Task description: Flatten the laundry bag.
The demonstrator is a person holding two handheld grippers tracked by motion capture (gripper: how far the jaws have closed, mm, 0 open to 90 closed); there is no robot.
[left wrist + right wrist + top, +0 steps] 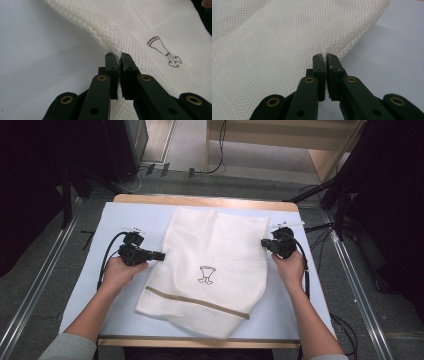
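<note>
Mesh bag [210, 270] lies mid-frame on the table [115, 220], left tool [161, 255] and right tool [265, 243] each closed on an opposite side edge, so uneven pulling could, I judge, slip the thin netting free.

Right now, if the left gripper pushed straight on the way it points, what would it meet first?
The white mesh bag: the left gripper is already shut on its near edge, so it would push further into the mesh, toward the dark drawn mark.

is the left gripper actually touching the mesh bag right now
Touching. In the left gripper view, the left gripper has its jaws closed on the edge of the mesh bag, with mesh pinched between them.
</note>
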